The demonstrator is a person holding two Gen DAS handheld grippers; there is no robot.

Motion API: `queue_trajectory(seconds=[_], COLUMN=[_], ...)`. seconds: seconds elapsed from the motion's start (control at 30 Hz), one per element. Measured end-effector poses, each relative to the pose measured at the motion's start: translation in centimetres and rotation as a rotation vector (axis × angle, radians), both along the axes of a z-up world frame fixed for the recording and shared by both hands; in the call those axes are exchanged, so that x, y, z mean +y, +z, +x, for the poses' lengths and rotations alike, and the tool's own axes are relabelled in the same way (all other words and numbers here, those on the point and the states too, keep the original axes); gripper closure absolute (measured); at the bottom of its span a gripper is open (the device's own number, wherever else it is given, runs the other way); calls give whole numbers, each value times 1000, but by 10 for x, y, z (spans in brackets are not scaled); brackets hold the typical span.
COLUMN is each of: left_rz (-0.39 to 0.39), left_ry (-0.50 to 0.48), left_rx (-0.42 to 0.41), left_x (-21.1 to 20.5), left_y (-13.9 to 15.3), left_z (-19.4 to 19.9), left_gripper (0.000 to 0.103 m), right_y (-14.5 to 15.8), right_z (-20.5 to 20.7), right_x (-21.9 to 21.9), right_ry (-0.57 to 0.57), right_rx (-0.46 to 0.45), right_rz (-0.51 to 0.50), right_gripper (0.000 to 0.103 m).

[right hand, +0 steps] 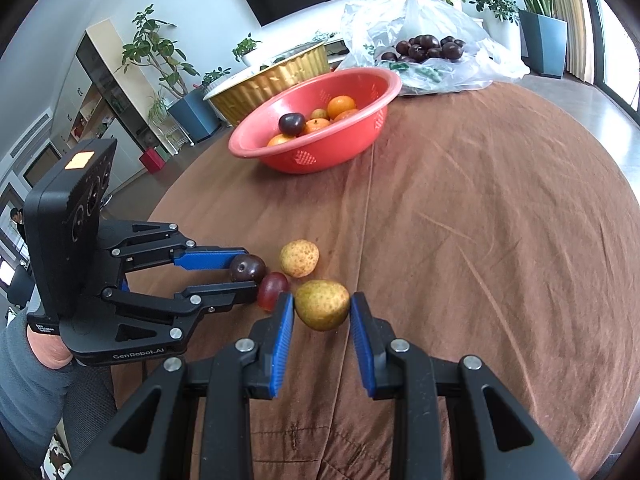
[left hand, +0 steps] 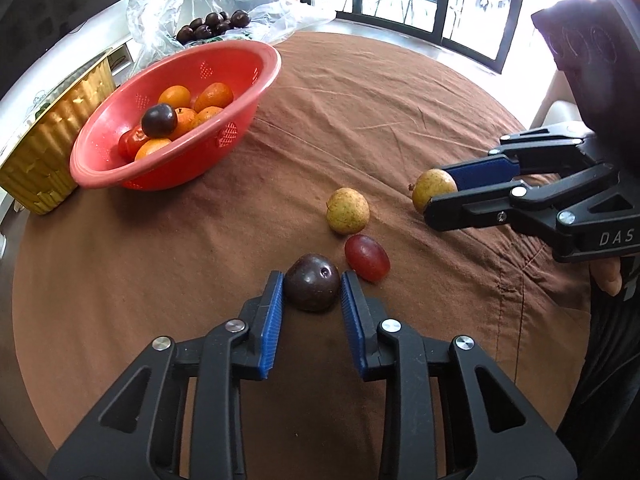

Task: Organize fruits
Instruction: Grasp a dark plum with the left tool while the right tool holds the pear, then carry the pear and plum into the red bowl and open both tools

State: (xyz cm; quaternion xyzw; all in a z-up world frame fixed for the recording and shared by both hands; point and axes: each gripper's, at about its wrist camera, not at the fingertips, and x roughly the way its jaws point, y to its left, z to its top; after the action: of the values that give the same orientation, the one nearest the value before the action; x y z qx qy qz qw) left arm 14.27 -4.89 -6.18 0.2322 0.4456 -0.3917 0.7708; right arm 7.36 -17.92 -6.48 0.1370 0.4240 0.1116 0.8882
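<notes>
Four loose fruits sit close together on the brown tablecloth [left hand: 360, 112] in front of me. My left gripper [left hand: 312, 280] has its blue pads on either side of a dark plum [left hand: 311, 287]; the left pad looks to be touching the skin and the right one is at most a sliver off it, so I cannot tell whether the grip has closed. The plum rests on the cloth. Just beside it, to its right, lies a red grape-like fruit [left hand: 367, 257], and just behind that a speckled yellow fruit [left hand: 347, 210].

My right gripper [right hand: 322, 308] brackets a second speckled yellow fruit [right hand: 322, 304]. Its left pad is against the fruit; the right pad seems to meet the fruit's edge, though I cannot say whether it is clamped. From the left wrist view this fruit [left hand: 434, 188] shows at the tips of the right gripper [left hand: 436, 196], apart from the other three.

Further back on the cloth stands a red colander bowl [left hand: 256, 60] holding several oranges [left hand: 174, 96], a red fruit and one dark plum on top [left hand: 159, 120]. Just beside it is a gold fluted tray [left hand: 60, 120]. Behind the bowl a clear plastic bag [right hand: 384, 20] lies open with a heap of dark plums [right hand: 424, 50] on it.
</notes>
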Motion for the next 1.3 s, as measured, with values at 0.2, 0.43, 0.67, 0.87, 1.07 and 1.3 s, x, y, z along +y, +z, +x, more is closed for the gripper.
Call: queue_trajectory(seconds=[0.2, 0.43, 0.67, 0.87, 1.07, 1.3], left_rz=[-9, -43, -128, -223, -259, -249], left_ry=[6, 37, 101, 173, 281, 386], left_rx=[-2, -18, -28, -74, -110, -115], left_x=[2, 9, 28, 39, 39, 38], left_y=[0, 6, 28, 62, 84, 89], left_z=[0, -1, 0, 17, 58, 107], left_gripper=[79, 79, 79, 79, 79, 79], right_y=[0, -1, 10, 44, 79, 87], right_z=[0, 0, 4, 20, 59, 118], right_x=[0, 0, -4, -8, -10, -3], right_ry=[-1, -4, 0, 15, 32, 63], right_rx=[3, 0, 1, -53, -108, -95], right_rz=[1, 2, 33, 4, -51, -102], right_gripper=[72, 72, 72, 72, 72, 72])
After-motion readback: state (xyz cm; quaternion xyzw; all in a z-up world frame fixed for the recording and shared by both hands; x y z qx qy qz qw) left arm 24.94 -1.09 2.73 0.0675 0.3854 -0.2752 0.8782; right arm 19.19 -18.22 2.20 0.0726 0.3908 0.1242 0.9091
